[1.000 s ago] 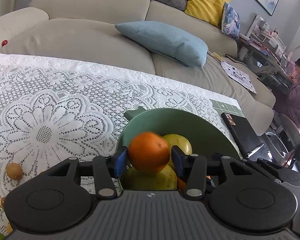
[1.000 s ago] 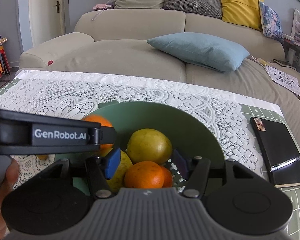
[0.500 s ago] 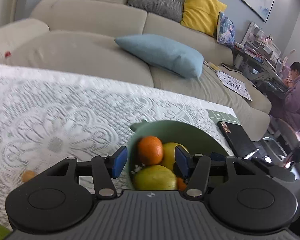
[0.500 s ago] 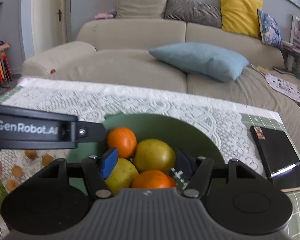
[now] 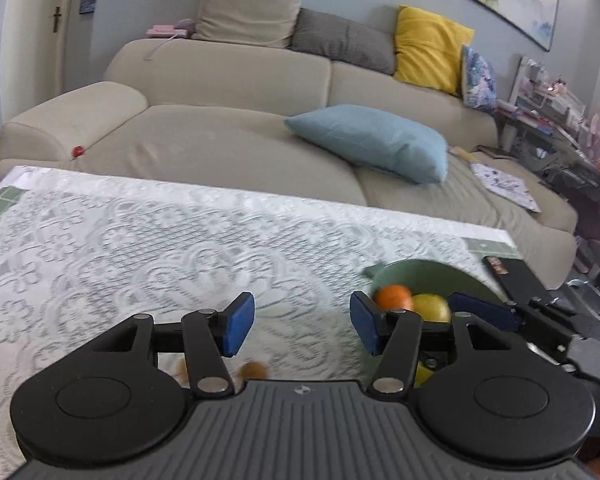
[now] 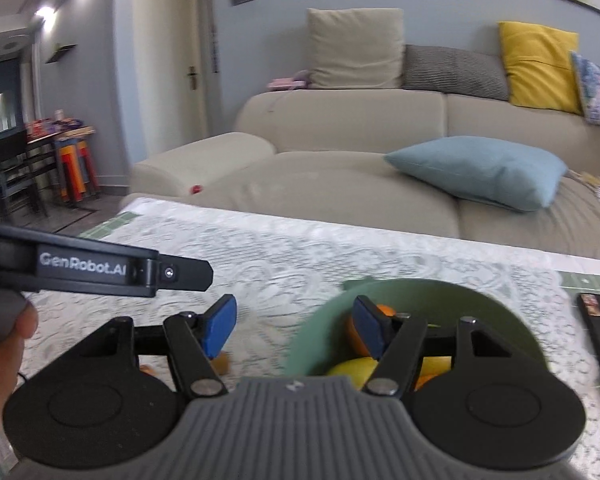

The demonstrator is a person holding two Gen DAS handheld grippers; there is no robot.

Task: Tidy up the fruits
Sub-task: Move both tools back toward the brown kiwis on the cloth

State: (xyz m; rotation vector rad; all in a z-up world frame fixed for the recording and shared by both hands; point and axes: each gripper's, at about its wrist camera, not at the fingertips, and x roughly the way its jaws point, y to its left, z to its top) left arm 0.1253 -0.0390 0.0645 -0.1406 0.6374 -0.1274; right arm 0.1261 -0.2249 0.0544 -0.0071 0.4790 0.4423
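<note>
Orange [image 5: 394, 297] right of left gripper [image 5: 302, 329]

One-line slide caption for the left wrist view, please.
Left gripper open and empty over the lace tablecloth, the green bowl of fruit to its right.

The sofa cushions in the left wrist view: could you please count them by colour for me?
Beige cushion: 1
Grey cushion: 1
Yellow cushion: 1
Blue patterned cushion: 1
Light blue cushion: 1
Total: 5
</note>
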